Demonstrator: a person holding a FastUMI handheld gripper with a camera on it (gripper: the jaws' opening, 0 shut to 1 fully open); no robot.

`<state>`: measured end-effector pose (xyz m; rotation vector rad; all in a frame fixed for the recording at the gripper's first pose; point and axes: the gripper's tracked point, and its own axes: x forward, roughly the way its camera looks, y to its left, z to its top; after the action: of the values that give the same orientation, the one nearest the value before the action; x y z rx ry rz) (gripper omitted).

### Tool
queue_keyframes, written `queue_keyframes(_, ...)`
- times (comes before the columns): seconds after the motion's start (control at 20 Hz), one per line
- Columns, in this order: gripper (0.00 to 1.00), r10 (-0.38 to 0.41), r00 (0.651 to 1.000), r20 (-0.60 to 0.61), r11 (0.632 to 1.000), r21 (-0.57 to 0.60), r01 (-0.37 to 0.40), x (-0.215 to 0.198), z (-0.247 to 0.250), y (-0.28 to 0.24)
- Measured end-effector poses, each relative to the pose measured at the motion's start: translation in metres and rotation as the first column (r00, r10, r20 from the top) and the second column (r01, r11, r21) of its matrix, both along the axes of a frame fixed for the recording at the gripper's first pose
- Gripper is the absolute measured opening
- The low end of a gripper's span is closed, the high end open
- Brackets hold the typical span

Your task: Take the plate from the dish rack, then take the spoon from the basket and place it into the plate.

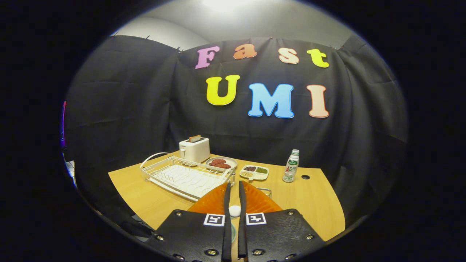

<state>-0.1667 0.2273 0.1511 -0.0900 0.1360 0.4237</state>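
Gripper (235, 187) fingers nearly pressed together, pinching the rim of the orange plate (214, 202), held up above the wooden table (313, 203). Just beyond the fingertips, the white dish rack (182, 176) (no dishes in it). Behind the rack, a toaster (194, 149), a dish of patties (221, 162), a divided snack tray (255, 172), and a bottle (291, 166) further right.

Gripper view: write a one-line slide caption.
Gripper shut on orange plate, held beside the empty rack on the table.
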Motion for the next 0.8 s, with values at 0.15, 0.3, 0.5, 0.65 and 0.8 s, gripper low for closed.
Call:
queue_keyframes(0.15,0.07,0.056,0.998,-0.033,0.998,-0.016,-0.057,0.0,-0.015,0.028)
queue_keyframes(0.3,0.07,0.083,0.994,-0.068,0.996,-0.035,-0.085,0.007,-0.031,0.047)
queue_keyframes(0.5,0.07,0.112,0.986,-0.123,0.992,-0.043,-0.118,0.012,-0.049,0.071)
queue_keyframes(0.65,0.08,0.135,0.981,-0.141,0.988,-0.056,-0.144,0.014,-0.057,0.088)
queue_keyframes(0.8,0.08,0.171,0.971,-0.168,0.98,-0.074,-0.186,0.015,-0.068,0.108)
